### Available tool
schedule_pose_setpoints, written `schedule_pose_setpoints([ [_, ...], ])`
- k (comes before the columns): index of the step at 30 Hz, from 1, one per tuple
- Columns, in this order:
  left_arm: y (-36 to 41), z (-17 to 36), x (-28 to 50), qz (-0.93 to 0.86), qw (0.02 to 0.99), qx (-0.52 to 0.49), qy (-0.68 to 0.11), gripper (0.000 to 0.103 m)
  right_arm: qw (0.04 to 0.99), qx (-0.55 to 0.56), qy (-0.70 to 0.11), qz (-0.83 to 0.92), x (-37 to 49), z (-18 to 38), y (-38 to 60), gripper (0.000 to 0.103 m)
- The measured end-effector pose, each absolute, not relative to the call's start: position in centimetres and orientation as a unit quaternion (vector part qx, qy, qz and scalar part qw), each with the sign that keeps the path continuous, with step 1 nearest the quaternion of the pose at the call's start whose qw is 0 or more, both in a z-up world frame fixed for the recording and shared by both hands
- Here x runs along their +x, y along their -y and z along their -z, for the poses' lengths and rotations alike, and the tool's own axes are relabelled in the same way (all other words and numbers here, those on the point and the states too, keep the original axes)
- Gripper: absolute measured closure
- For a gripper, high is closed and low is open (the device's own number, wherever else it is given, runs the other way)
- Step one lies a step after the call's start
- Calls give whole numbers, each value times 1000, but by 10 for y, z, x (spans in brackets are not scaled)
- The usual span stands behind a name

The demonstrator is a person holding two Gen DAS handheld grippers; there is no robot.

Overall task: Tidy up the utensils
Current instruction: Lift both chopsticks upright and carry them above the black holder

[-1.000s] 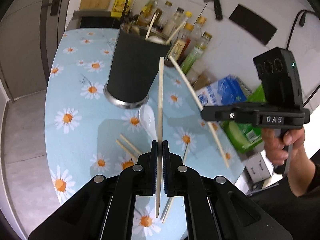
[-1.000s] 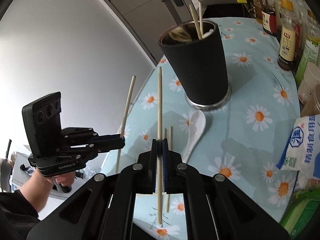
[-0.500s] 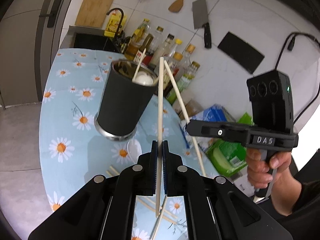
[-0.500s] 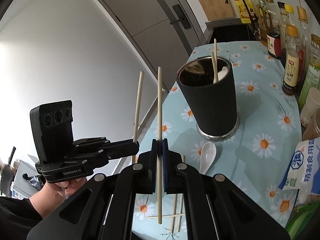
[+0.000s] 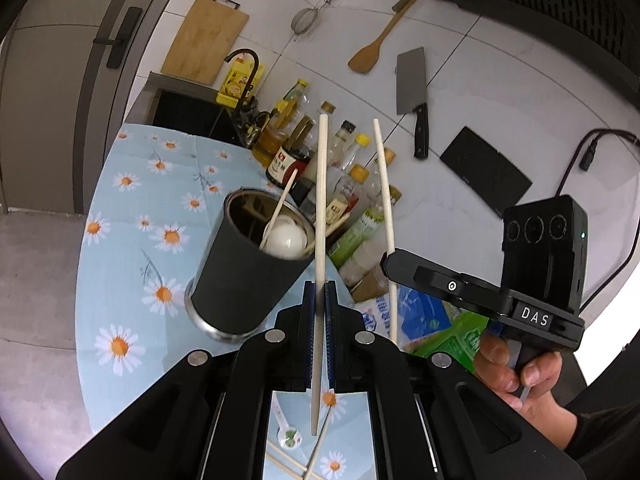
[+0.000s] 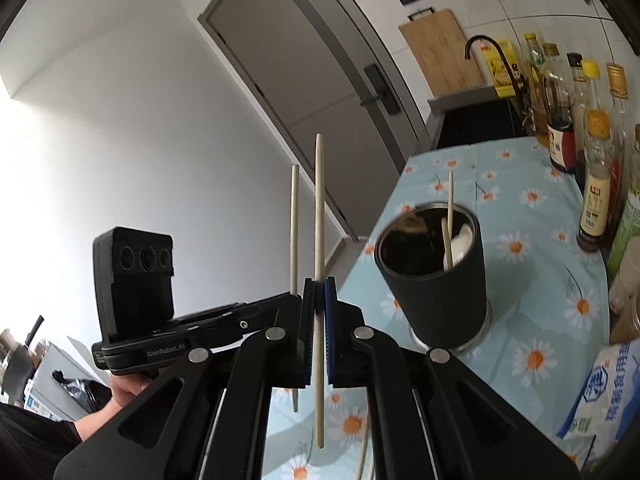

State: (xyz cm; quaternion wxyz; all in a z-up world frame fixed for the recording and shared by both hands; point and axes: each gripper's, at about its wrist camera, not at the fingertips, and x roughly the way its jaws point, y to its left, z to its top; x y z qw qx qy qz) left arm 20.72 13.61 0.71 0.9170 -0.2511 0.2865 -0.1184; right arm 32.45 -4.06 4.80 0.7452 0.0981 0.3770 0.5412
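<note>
**Both grippers clamped on one chopstick each, beside the cup**

Left wrist view: The left gripper (image 5: 319,292) has its jaws closed tight on a pale chopstick (image 5: 321,200), which stands nearly upright between the blue pads and projects past them at both ends. The dark cup (image 5: 244,276) stands on the daisy-print tablecloth (image 5: 120,240), just left of the clamped chopstick. It holds a white spoon (image 5: 286,240) and at least one other chopstick. To the right, the right gripper (image 5: 386,264), held by a hand (image 5: 516,368), grips a second chopstick (image 5: 384,200). Loose chopsticks and another spoon (image 5: 289,436) lie on the tablecloth near the bottom edge; their count appears to be two or three, partly hidden.

Right wrist view: The right gripper (image 6: 319,292) is shut on its chopstick (image 6: 319,208), also upright. The cup (image 6: 436,280) sits to the right, farther off. The left gripper (image 6: 294,298) is at left, touching nothing but its own chopstick (image 6: 294,224). Bottles (image 6: 596,184) line the far right edge.
</note>
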Motion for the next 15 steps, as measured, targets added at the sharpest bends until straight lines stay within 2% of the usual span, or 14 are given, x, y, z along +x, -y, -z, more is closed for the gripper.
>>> schedule_pose_setpoints([
  [15,-156,-35,245,118,936,-243,-225,99,777,159,-309,-524,369,-74,35,97],
])
